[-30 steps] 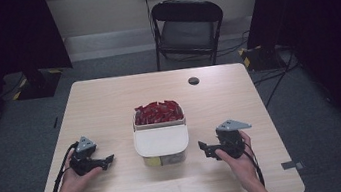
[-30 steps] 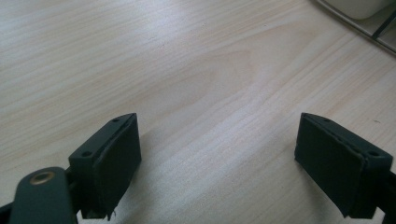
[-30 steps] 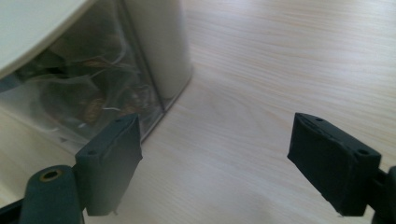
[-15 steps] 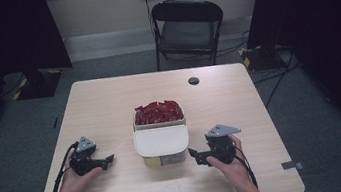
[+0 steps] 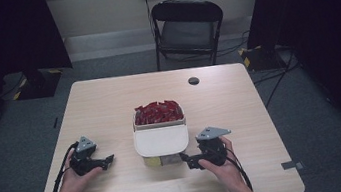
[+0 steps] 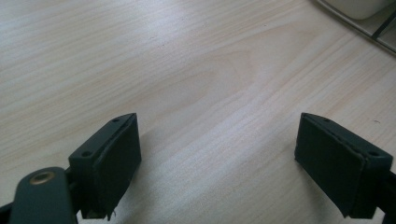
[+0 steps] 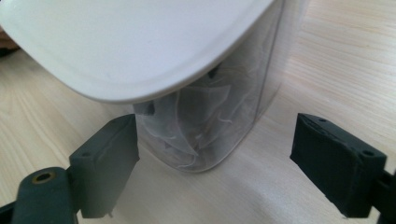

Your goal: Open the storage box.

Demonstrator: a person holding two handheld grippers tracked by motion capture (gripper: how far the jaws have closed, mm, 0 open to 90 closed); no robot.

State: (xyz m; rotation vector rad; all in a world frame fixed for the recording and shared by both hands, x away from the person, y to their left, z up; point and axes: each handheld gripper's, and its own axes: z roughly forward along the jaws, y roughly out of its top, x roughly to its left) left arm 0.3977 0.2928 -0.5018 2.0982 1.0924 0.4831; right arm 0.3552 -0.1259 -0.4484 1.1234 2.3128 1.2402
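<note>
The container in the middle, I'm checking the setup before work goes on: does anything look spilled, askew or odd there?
Nothing looks spilled or damaged. The clear container stands upright on the table; its white lid covers only the near part, leaving the red packets behind it uncovered. The right gripper sits beside it, jaws open.

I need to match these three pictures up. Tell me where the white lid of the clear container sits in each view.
High view: the white lid lies at the table's middle, just in front of the red packets.
Left gripper view: a white bit at the top right corner may be it; too little to tell.
Right gripper view: it spreads across the top, over the clear container.
Shared landmark: the light wooden table.
</note>
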